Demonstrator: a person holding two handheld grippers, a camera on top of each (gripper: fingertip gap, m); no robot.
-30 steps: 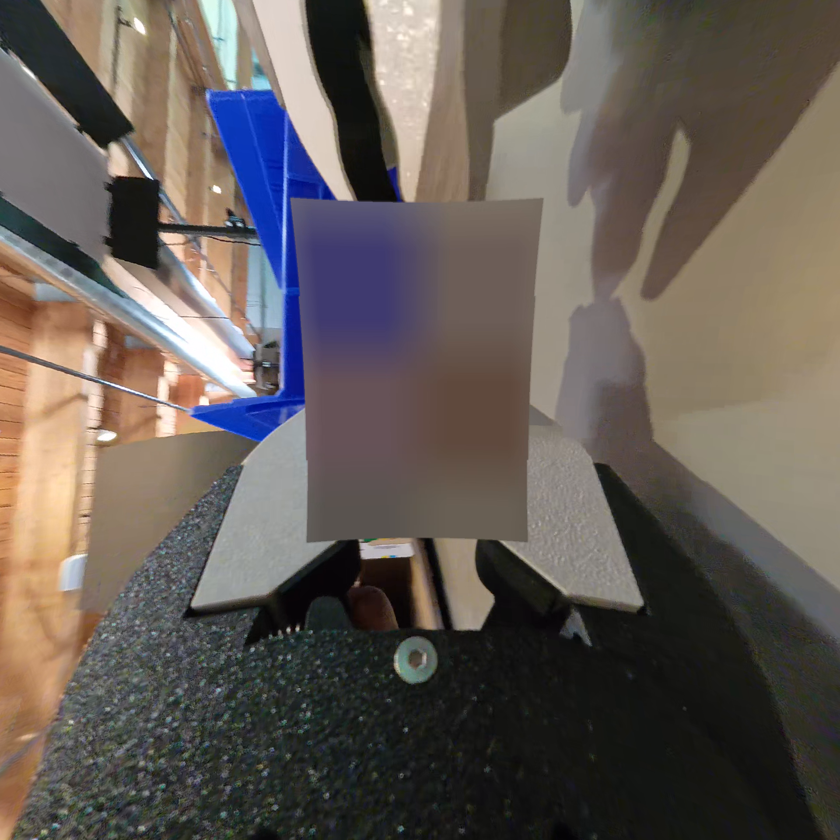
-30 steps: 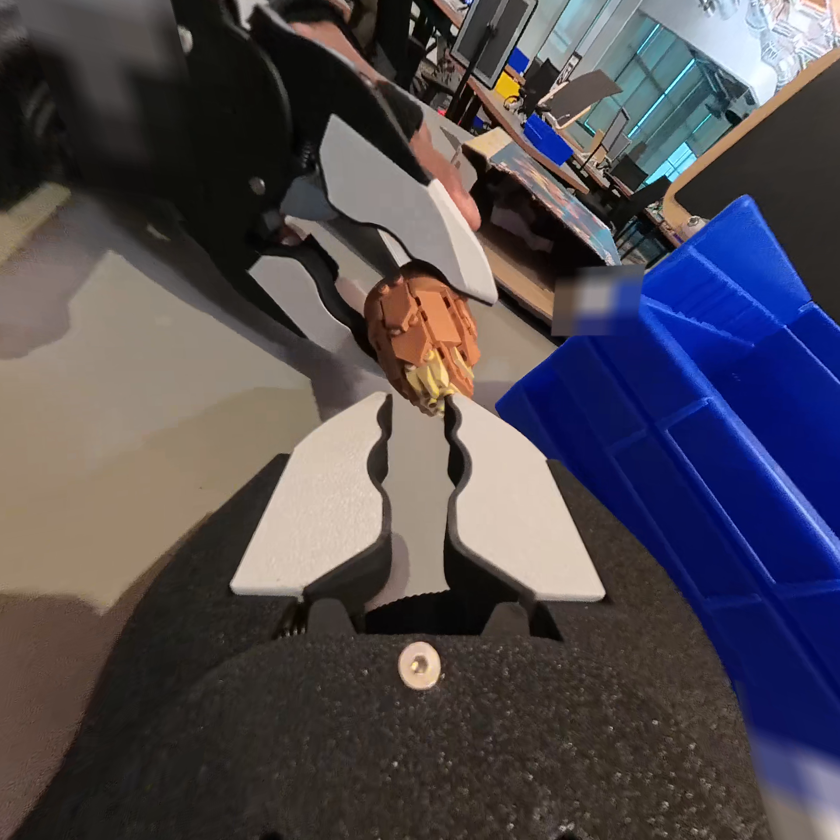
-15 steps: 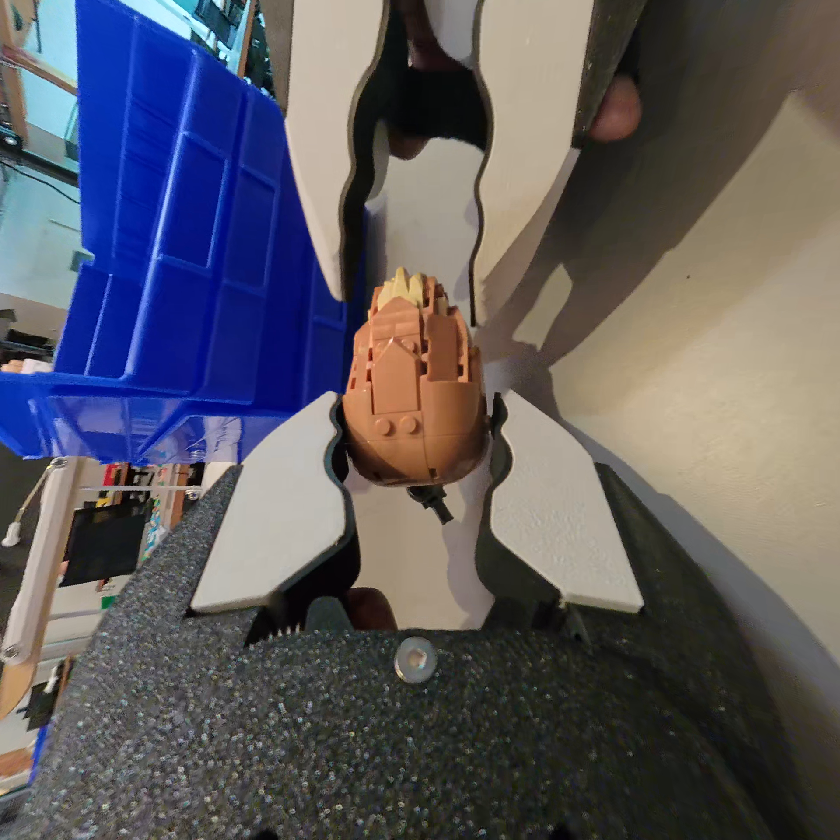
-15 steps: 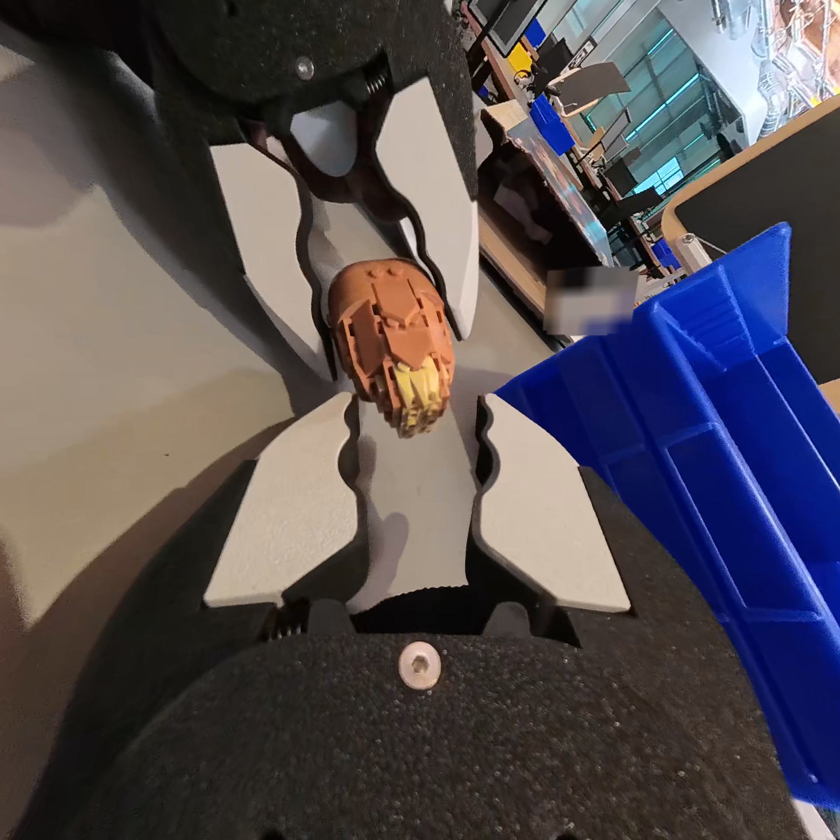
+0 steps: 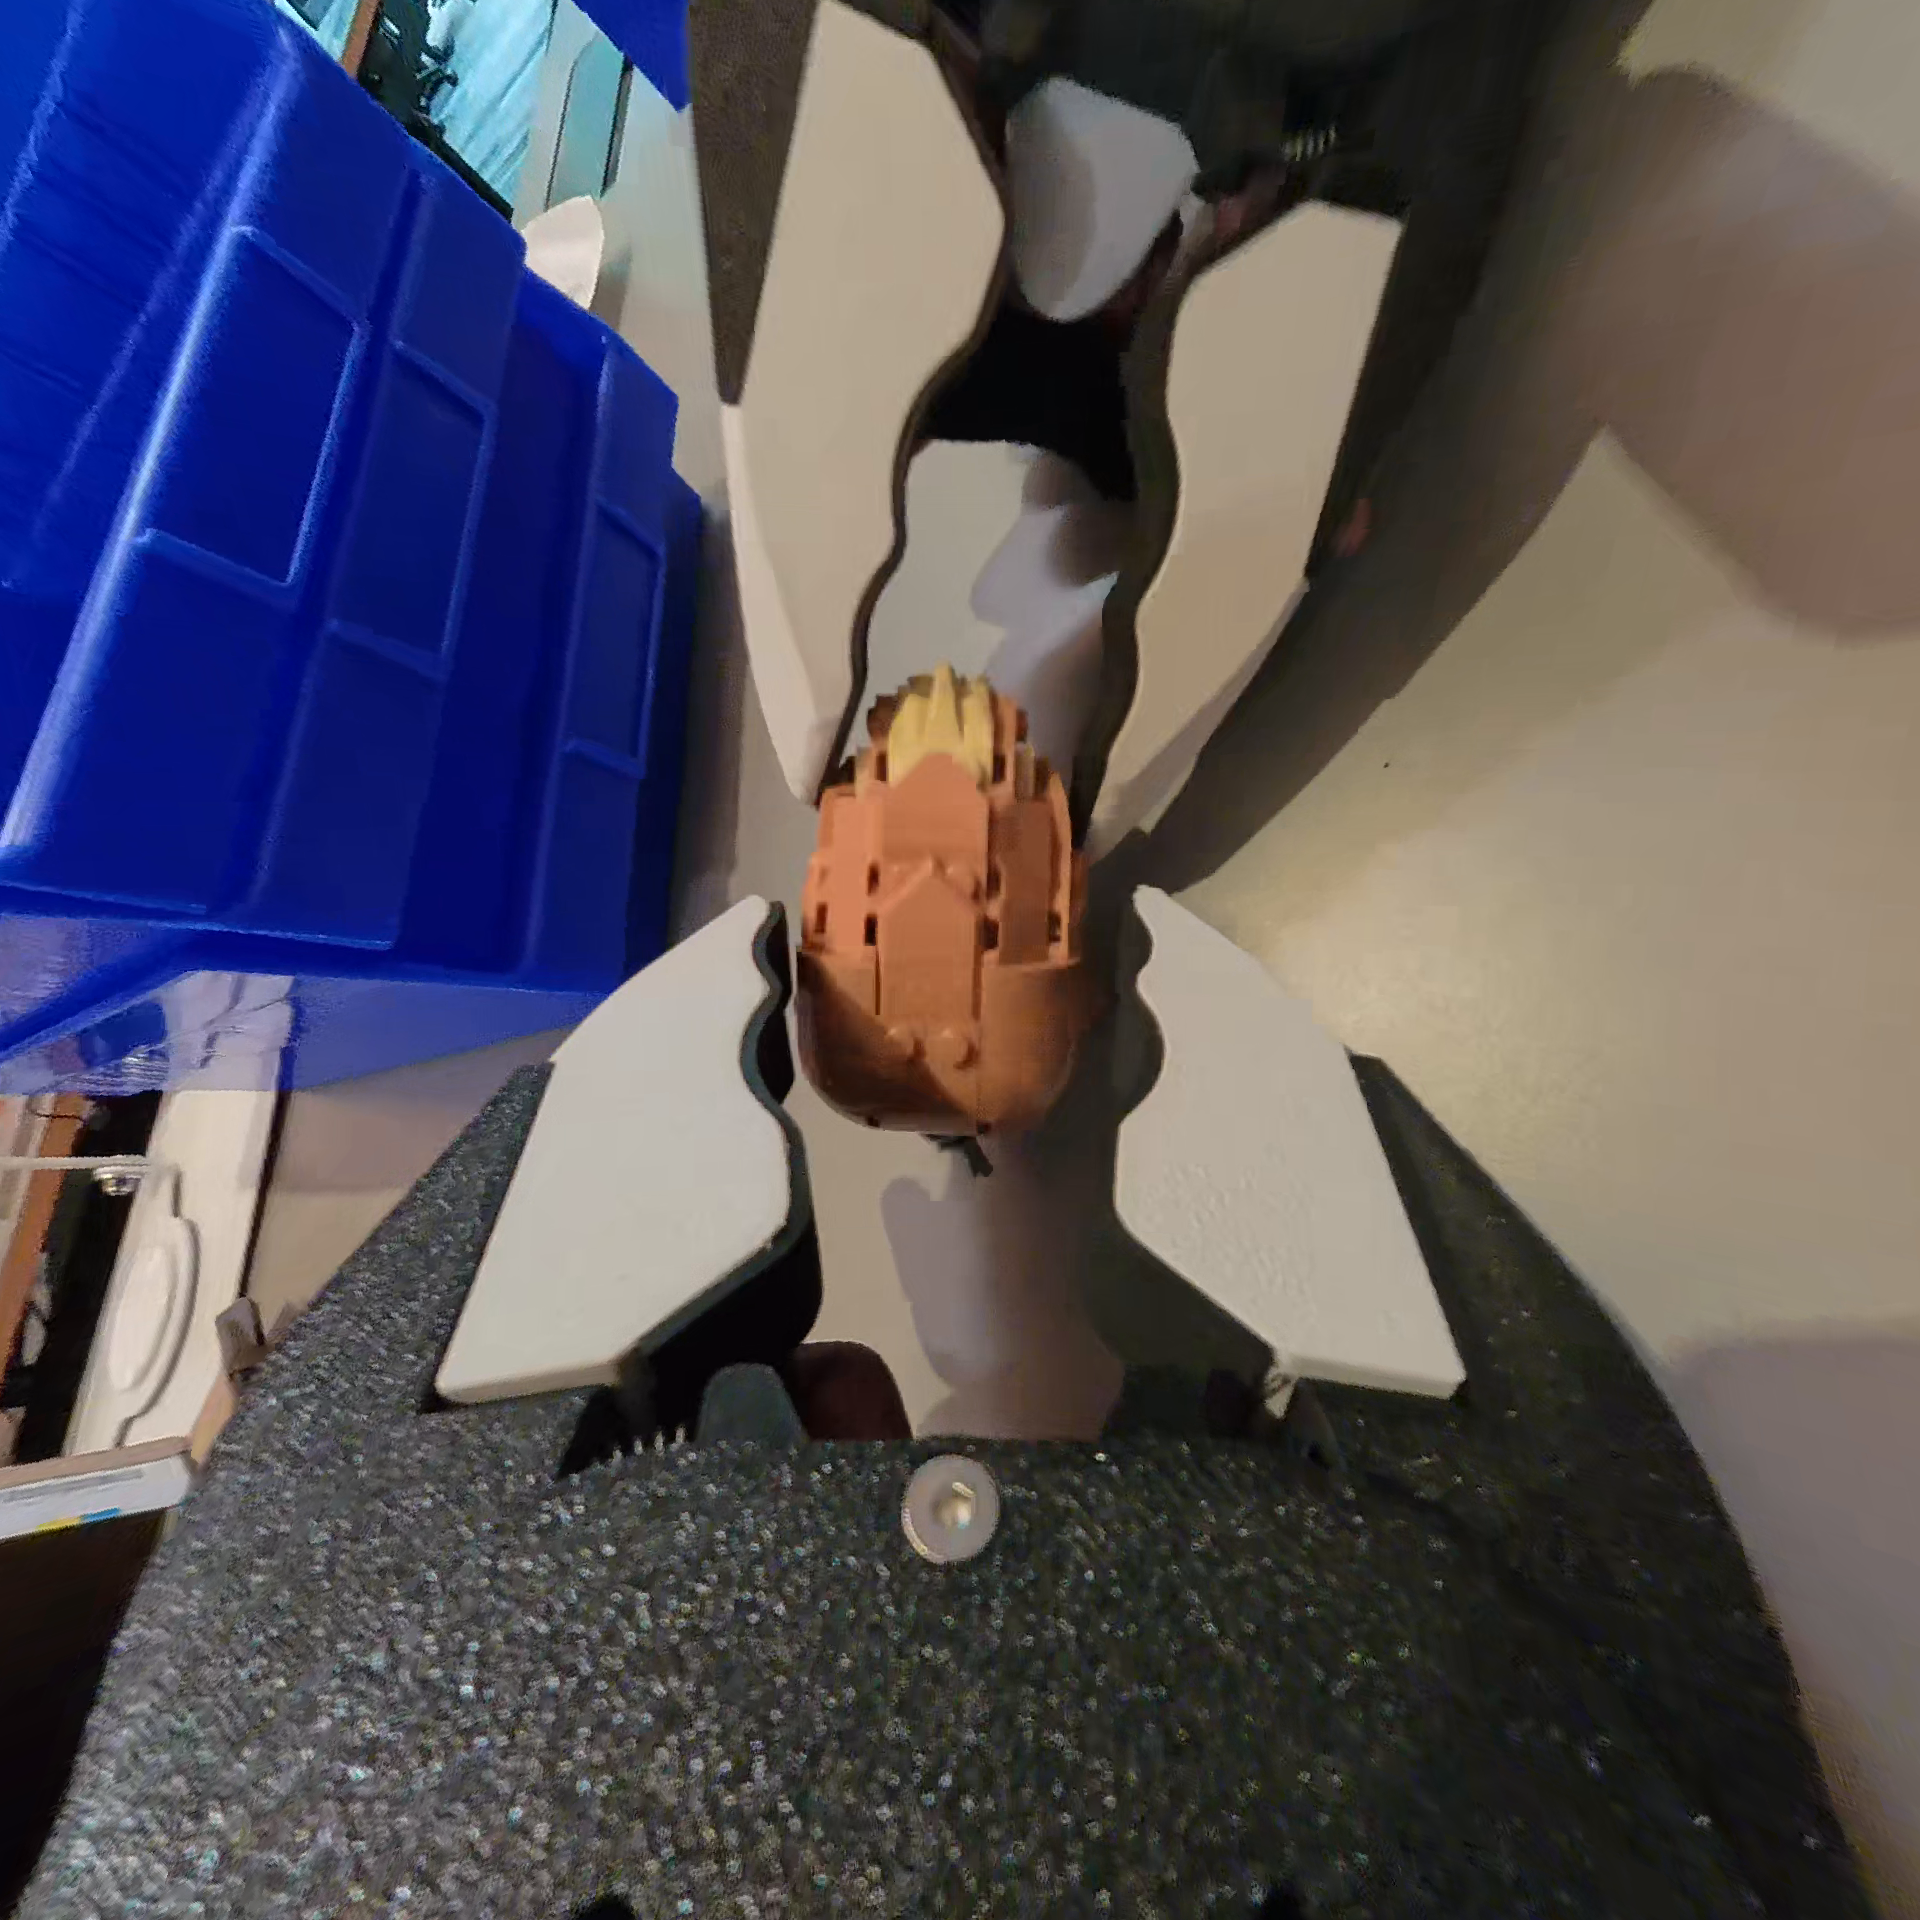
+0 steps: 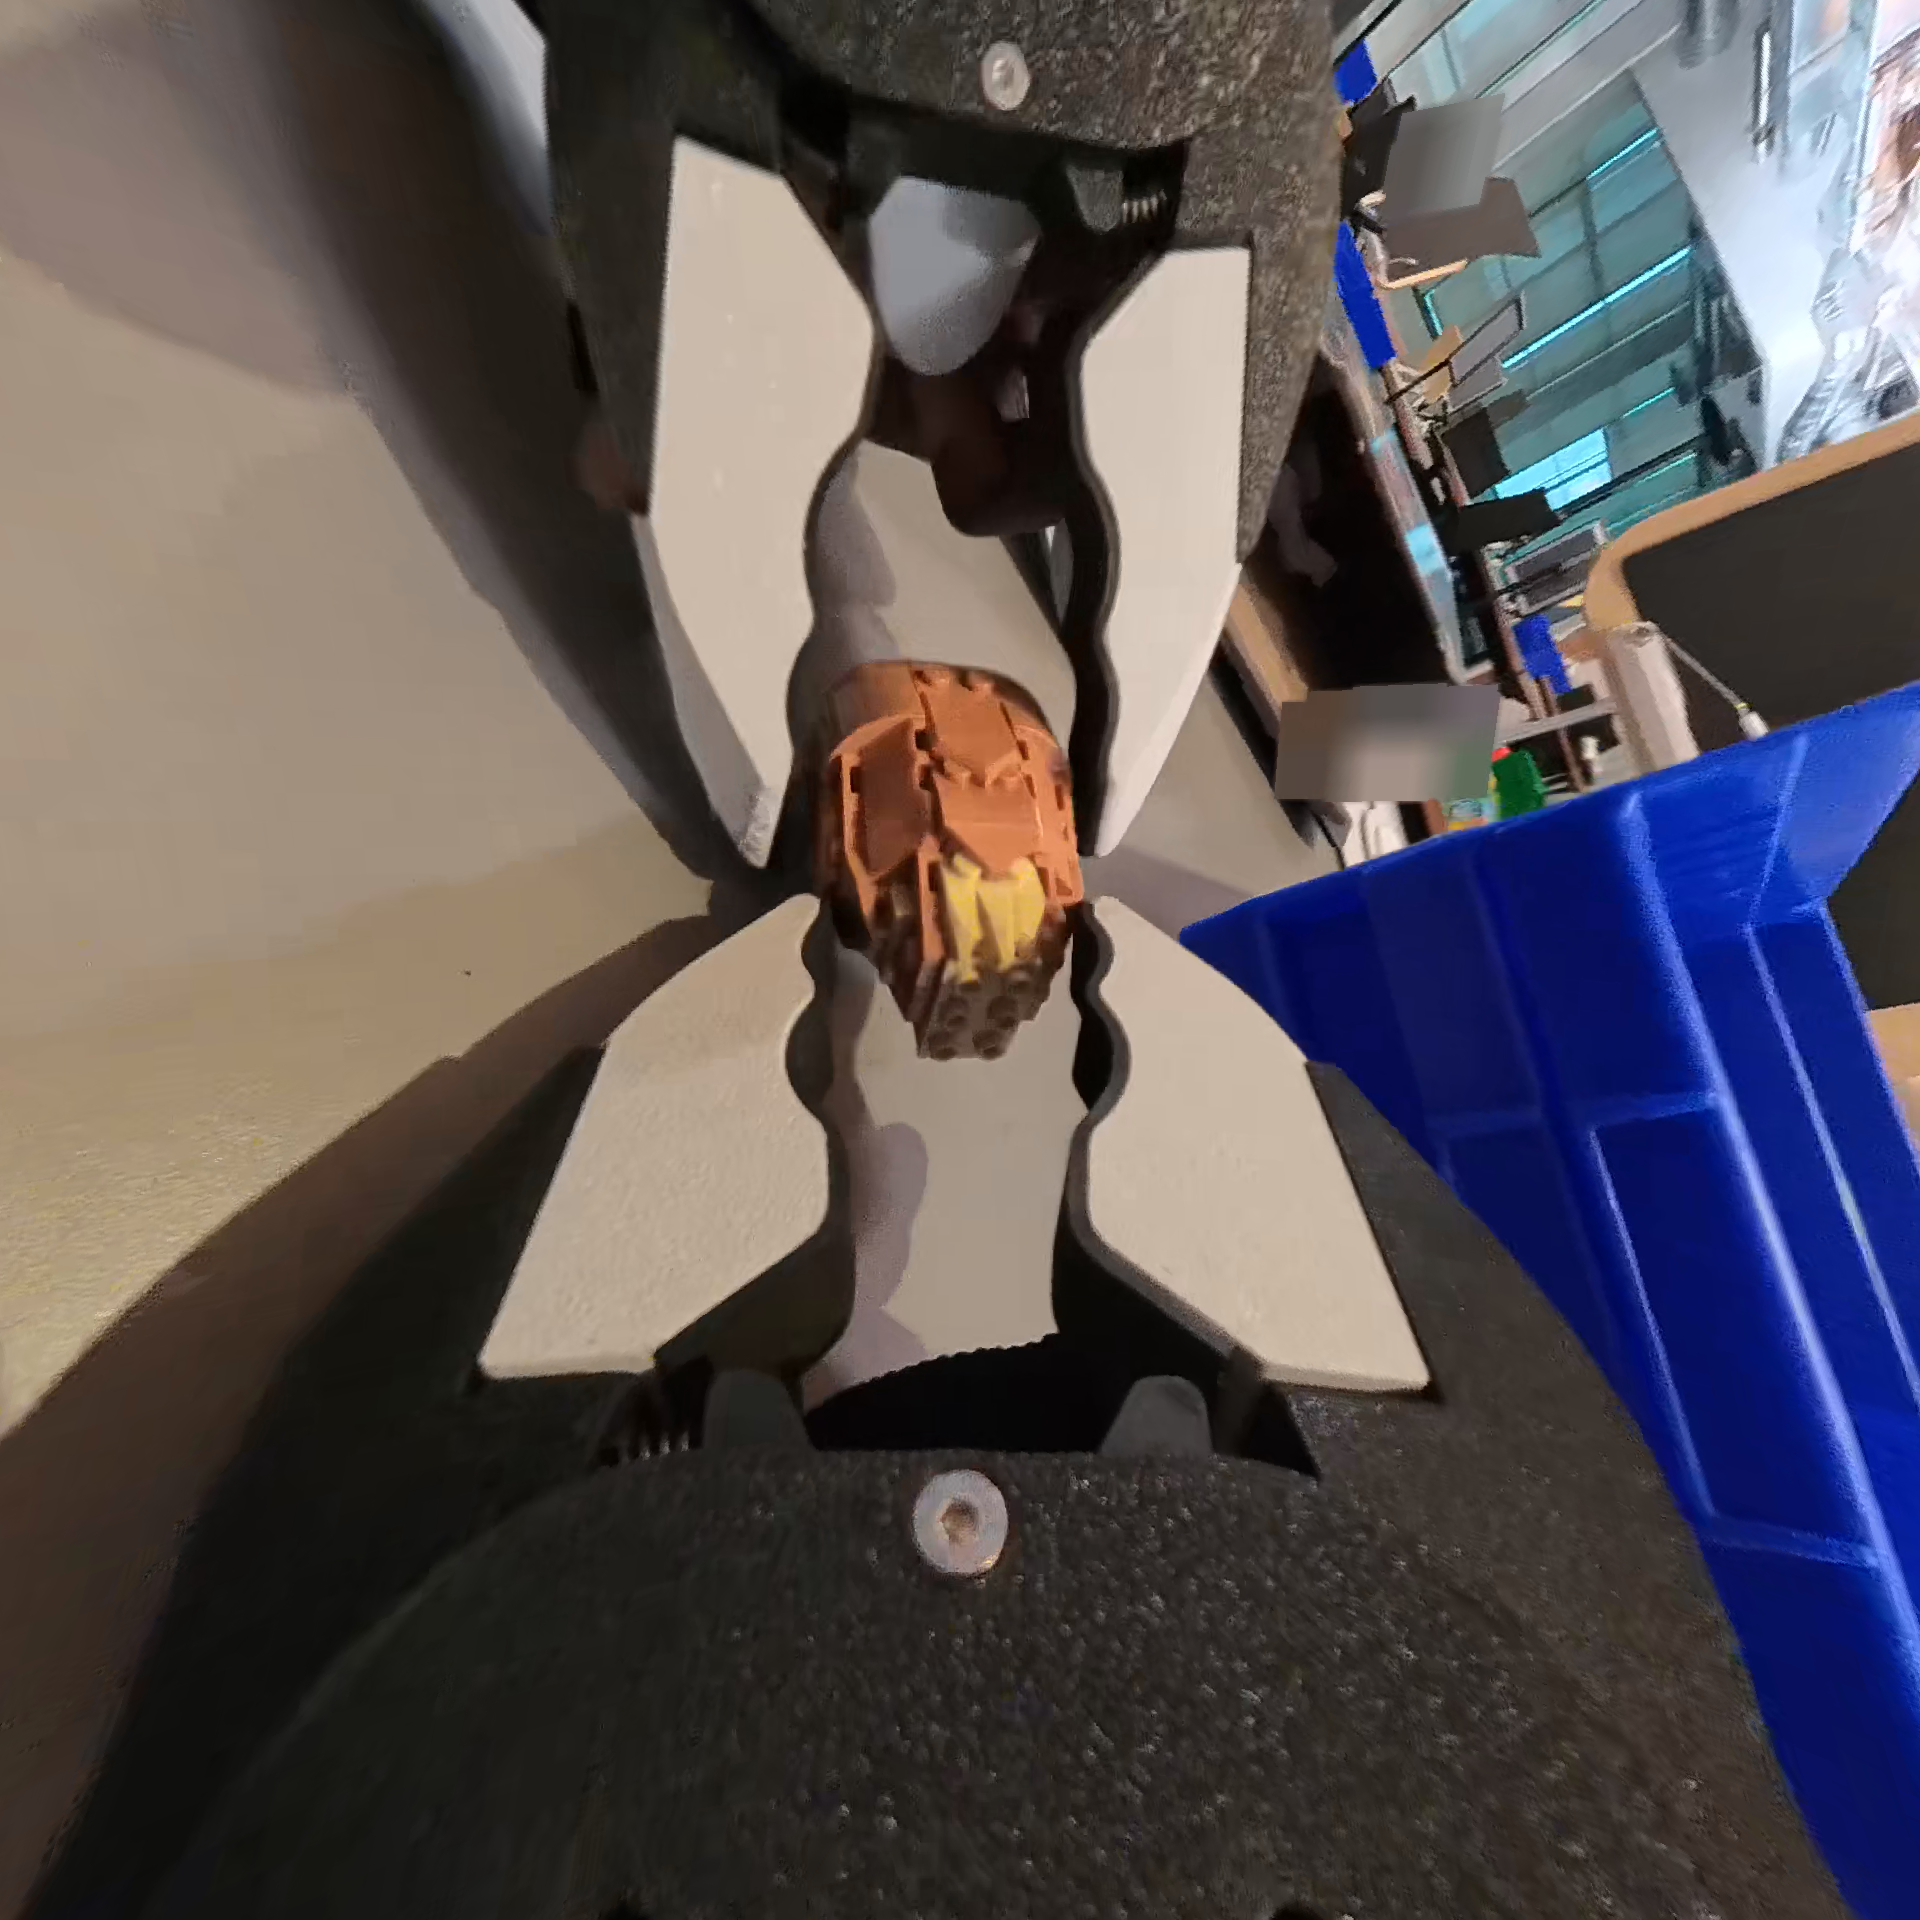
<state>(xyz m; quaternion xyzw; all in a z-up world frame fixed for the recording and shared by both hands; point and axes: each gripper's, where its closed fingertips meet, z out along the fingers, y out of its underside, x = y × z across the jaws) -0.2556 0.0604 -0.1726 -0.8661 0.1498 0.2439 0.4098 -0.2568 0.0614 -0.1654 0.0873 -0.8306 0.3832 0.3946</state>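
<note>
Brick toy [image 5: 940, 956], brown and egg-shaped with a pale yellow tuft at one end, sits in mid-air between two grippers meeting nose to nose above a pale table [image 5: 1558, 935].

L gripper [image 5: 954, 925] is closed on the toy's rounded brown end. One finger presses its side. The other has a thin dark line at the contact, so the clamp looks light. R gripper [image 6: 951, 914] comes from the opposite side, its tips flanking the tufted end very closely. Can't tell whether they actually pinch it or just bracket it.

Blue bin [image 5: 260, 520], ribbed plastic, stands just beside both grippers, apart from the toy. It shows on the left in the L wrist view and on the right in the R wrist view.

Judgement on holding it well: keep both grippers in line w/ the toy's long axis and squeeze gently, since brick pieces could pop off. One gripper should stay firm on it at all times, as nothing supports it from below.

Hard to make out:
- Toy's underside is hidden, and so is the stub poking from its round end.
- Bin's inside is out of view, so contents unknown.
- Both views are blurry at the edges.
- Background desks and screens in the R wrist view are too small to read.
</note>
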